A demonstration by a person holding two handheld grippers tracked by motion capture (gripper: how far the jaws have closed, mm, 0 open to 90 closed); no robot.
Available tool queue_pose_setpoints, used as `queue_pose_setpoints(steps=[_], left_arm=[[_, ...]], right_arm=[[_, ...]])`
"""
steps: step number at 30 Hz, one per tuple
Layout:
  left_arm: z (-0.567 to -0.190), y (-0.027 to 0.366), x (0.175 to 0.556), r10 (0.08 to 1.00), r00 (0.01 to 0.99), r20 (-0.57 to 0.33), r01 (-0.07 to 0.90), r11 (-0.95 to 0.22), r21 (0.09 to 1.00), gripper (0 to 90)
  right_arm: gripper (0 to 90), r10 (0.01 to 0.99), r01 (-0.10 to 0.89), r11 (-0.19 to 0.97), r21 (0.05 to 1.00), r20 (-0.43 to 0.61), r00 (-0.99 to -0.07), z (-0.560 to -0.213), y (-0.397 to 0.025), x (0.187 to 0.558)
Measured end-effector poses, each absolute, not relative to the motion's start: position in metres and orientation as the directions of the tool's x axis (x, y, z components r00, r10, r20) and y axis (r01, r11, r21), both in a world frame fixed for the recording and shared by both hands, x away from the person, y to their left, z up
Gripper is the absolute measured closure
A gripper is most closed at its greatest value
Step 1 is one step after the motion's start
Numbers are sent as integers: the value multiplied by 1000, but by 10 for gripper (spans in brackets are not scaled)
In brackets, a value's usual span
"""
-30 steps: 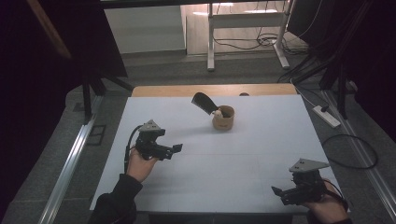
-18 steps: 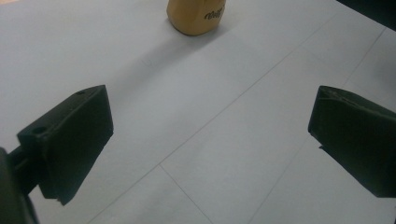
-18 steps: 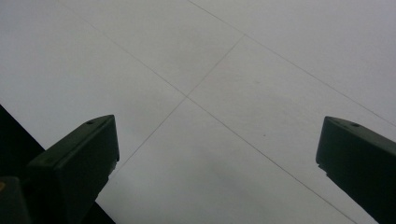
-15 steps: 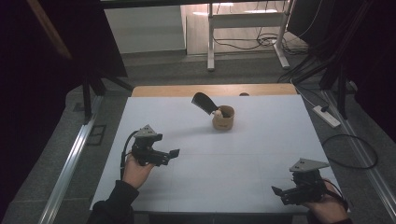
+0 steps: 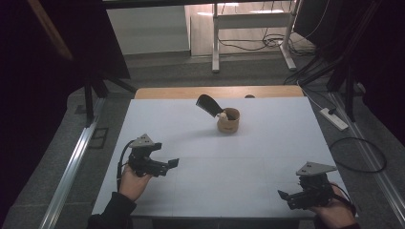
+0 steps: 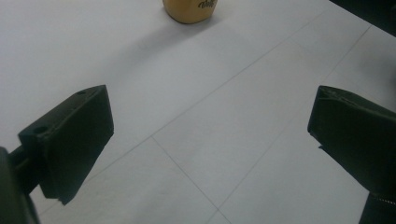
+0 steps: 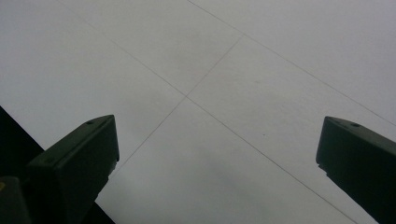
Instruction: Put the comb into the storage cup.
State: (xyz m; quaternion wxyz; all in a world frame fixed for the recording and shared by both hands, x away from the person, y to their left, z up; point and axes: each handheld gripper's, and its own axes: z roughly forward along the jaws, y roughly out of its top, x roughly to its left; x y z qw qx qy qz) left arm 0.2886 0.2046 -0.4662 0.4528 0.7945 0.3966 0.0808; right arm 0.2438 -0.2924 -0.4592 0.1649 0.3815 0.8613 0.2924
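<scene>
- Now the left claw [image 5: 173,163] has slid back toward the person, jaws apart and empty.
- Well ahead, the cup [image 5: 228,120] with the black scoop [image 5: 209,105] stands mid-desk [image 5: 267,143], untouched.
- Meanwhile the right claw [image 5: 282,195] stays parked, also apart.

Left tool [image 6: 210,140] jaws spread wide over white table [image 6: 196,93]; tan cup [image 6: 189,9] at top edge.

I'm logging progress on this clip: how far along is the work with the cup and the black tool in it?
Done: the black tool stands tilted in the tan cup at the far middle of the white table. In hand: nothing; the left gripper and right gripper are open, near the front edge. Left: reaching the cup, if more is planned.
</scene>
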Motion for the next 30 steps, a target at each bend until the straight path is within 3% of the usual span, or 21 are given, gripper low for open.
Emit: queue_pose_setpoints(steps=[18, 30], left_arm=[[-470, 232, 253, 723, 631, -280, 587, -209, 782, 11], [-473, 240, 234, 747, 614, -253, 598, -232, 768, 14]], right_arm=[[0, 755, 565, 540, 624, -64, -652, -459, -292, 244], [0, 759, 568, 538, 623, -66, -647, -460, -292, 244]])
